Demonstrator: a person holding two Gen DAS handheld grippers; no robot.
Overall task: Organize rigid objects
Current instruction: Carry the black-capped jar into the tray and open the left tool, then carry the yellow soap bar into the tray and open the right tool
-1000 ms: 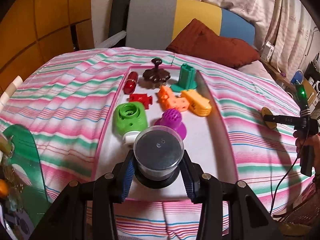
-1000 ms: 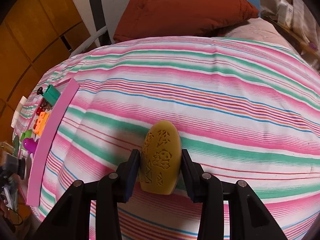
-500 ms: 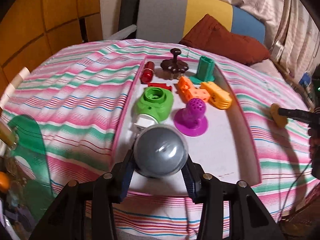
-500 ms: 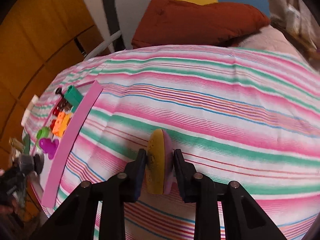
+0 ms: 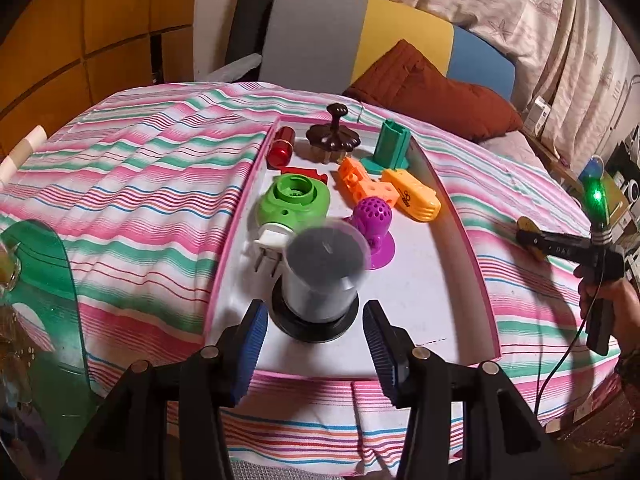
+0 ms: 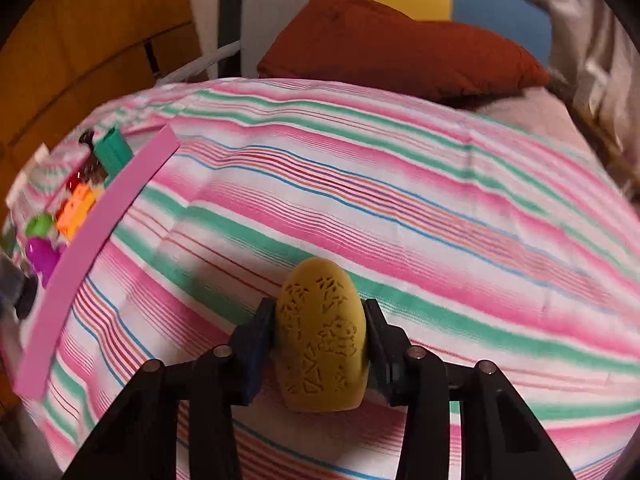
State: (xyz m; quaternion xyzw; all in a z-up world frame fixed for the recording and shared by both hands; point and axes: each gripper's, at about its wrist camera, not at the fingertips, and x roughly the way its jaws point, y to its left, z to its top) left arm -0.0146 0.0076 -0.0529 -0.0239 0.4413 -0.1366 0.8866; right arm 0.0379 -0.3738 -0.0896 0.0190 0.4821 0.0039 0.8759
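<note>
Left wrist view is showing the left tool (image 5: 314,326) opening, its blue pads standing clear on either side of a grey jar (image 5: 320,276) that is sitting upright on its black base near the tray's (image 5: 472,264) near edge. To finish this release well, the tool should probably be pulling straight back and up, since the jar is tall and would likely tip if a pad brushed it. Just beyond it a green plug-in piece (image 5: 294,202) and a purple cup (image 5: 374,224) are crowding close, with orange blocks (image 5: 362,186), a green stand (image 5: 392,146), a brown stamp (image 5: 334,140) and a red capsule (image 5: 281,147) lining the tray's far end.

Right wrist view is showing the right tool (image 6: 320,340) easing open, though a yellow egg-shaped piece (image 6: 322,336) is sitting between its pads, seemingly held, above the striped bedspread (image 6: 440,200) toward the bed's near edge, well apart from the tray's pink rim (image 6: 92,240). A rust cushion (image 6: 392,46) and wooden wall panels (image 5: 100,28) are lying beyond the bed.
</note>
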